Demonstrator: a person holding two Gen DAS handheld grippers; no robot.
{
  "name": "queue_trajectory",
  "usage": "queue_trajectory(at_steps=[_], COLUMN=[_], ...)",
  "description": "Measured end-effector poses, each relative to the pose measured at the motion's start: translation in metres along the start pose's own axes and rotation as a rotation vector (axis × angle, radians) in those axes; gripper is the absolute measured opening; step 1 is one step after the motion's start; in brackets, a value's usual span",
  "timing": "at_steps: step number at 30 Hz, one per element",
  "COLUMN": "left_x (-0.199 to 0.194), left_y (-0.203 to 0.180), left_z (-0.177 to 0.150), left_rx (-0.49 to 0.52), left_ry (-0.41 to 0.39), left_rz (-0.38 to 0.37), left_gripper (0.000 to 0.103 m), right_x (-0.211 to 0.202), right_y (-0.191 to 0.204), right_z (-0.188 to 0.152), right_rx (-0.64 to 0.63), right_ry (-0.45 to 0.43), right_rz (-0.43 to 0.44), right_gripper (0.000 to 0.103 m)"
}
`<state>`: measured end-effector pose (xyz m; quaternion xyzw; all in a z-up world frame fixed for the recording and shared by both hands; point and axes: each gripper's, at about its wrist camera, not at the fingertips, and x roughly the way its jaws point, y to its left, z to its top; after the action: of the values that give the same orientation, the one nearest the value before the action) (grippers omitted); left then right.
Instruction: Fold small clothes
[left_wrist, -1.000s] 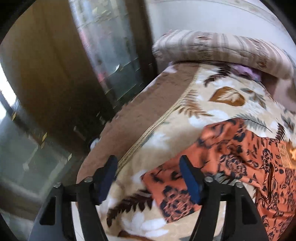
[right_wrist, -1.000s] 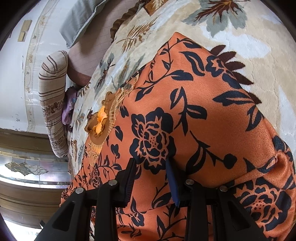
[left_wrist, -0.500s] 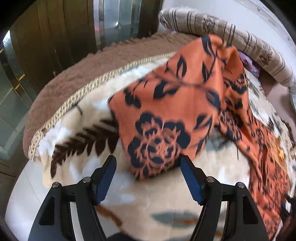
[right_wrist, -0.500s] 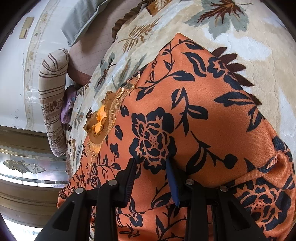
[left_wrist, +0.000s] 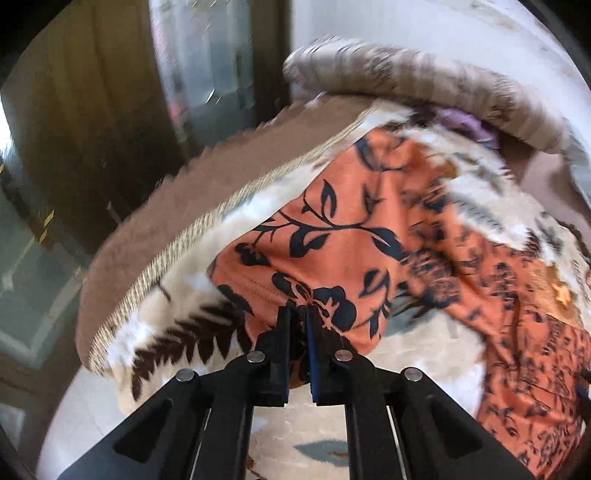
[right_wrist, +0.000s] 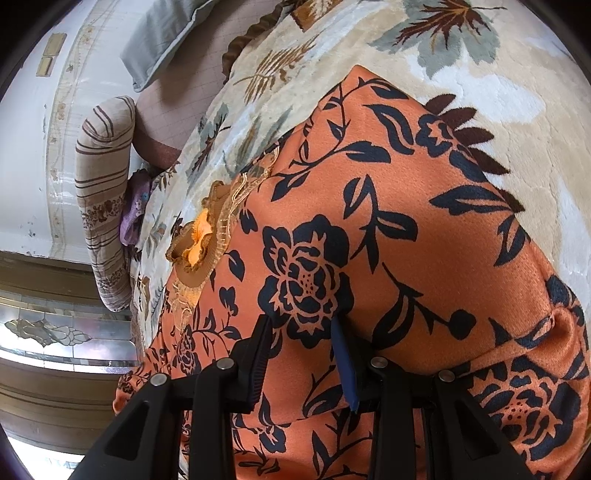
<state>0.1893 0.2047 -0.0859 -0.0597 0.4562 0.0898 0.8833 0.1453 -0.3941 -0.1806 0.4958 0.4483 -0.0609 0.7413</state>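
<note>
An orange garment with a black flower print (left_wrist: 343, 251) lies on a cream floral blanket (left_wrist: 417, 354) on a bed. My left gripper (left_wrist: 298, 314) is shut on the garment's hemmed corner and holds it lifted off the blanket; the view is blurred by motion. In the right wrist view the same garment (right_wrist: 406, 229) fills the frame, with a ruffled gold neckline (right_wrist: 207, 236) at its left. My right gripper (right_wrist: 301, 328) stands over the cloth with a fold of it between the fingers, which are a hand's width apart.
A striped bolster pillow (left_wrist: 424, 88) lies along the white wall at the bed's far end, also seen in the right wrist view (right_wrist: 103, 192). A purple cloth (right_wrist: 133, 218) sits beside it. A grey pillow (right_wrist: 166, 40) lies farther back. A dark wooden door and glass panel (left_wrist: 207, 66) stand past the bed's brown edge (left_wrist: 155, 221).
My left gripper has gone from open around the garment's corner to shut on it and has pulled it up and back. The right gripper has not moved.
</note>
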Motion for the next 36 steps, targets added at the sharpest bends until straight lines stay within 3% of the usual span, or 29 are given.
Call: queue_trajectory(at_steps=[5,10,18,23,26,28,29,30,31,32,33,36], left_x=[-0.037,-0.071,-0.145,-0.17,-0.184,-0.197,-0.202,-0.208,-0.212,-0.214,-0.215,-0.202], left_y=[-0.008,-0.045,-0.186,-0.294,-0.343,-0.371,-0.38,-0.385,-0.388,-0.387,-0.382,-0.365], left_z=[0.012,0.023,0.042,0.029,0.015,0.009,0.007,0.007,0.009,0.011,0.015,0.023], left_rx=[0.012,0.093,0.42,0.614,0.676,0.709,0.715,0.711,0.7,0.687,0.666,0.641], left_ry=[-0.073,-0.133,-0.264,-0.25,-0.222,-0.214,-0.21,-0.217,-0.233,-0.253,-0.277,-0.297], left_rz=[-0.049,-0.119,-0.303,-0.456,-0.575,-0.651,-0.679,-0.703,-0.72,-0.723,-0.715,-0.659], left_gripper=[0.008,0.008,0.008,0.008,0.008,0.012,0.019,0.032,0.041,0.059,0.064,0.064], right_x=[-0.001,-0.004,-0.016,-0.026,-0.033,-0.038,-0.041,-0.044,-0.049,-0.054,-0.059,-0.072], right_y=[-0.003,-0.002,0.004,0.006,0.002,-0.002,-0.005,-0.008,-0.012,-0.016,-0.02,-0.027], right_z=[0.0,-0.002,-0.001,0.006,0.012,0.016,0.019,0.02,0.022,0.024,0.025,0.032], right_rx=[0.009,0.005,0.001,0.005,0.016,0.029,0.038,0.049,0.066,0.09,0.109,0.114], right_ry=[0.001,-0.005,-0.033,-0.057,-0.074,-0.079,-0.083,-0.088,-0.097,-0.112,-0.13,-0.17], right_rz=[0.007,0.0,0.005,0.048,0.066,0.092,0.114,0.136,0.169,0.209,0.241,0.271], right_gripper=[0.037,0.037,0.039,0.039,0.038,0.038,0.038,0.039,0.048,0.069,0.074,0.075])
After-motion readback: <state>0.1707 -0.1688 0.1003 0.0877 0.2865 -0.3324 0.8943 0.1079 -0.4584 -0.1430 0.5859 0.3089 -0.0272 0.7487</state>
